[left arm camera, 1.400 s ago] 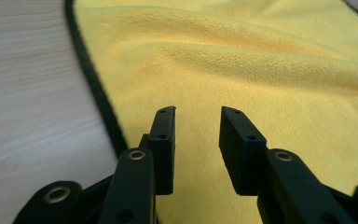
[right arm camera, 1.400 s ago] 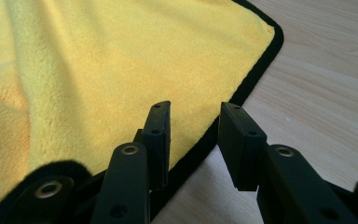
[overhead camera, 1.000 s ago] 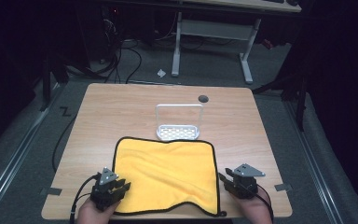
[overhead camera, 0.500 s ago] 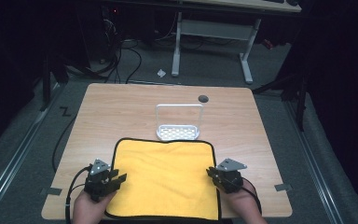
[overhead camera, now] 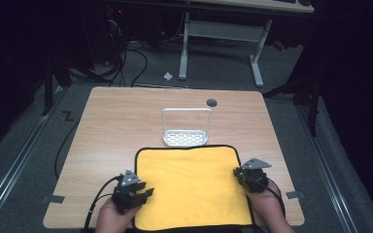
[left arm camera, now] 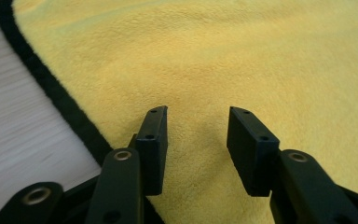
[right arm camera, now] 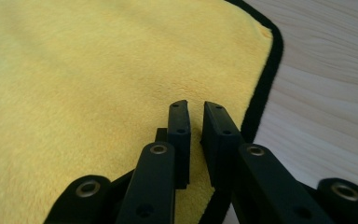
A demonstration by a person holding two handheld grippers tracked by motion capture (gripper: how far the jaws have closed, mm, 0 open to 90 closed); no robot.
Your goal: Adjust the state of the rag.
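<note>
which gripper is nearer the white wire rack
Right. The right gripper sits just below-right of the white wire rack; the left gripper is lower, farther off.

At the bottom left of the high view, the left gripper (overhead camera: 132,193) is a black, blocky tool with a small grey three-cornered plate on top. A black cable leaves it and curves to the lower left edge. At the bottom right, the right gripper (overhead camera: 250,177) is also black and carries the same grey plate. In the left gripper view, each jaw is a flat black rectangular block with two small screw holes. The block sits on a black link arm with a round metal rivet. The right gripper view shows the same black blocks, links and silver rivets.
</note>
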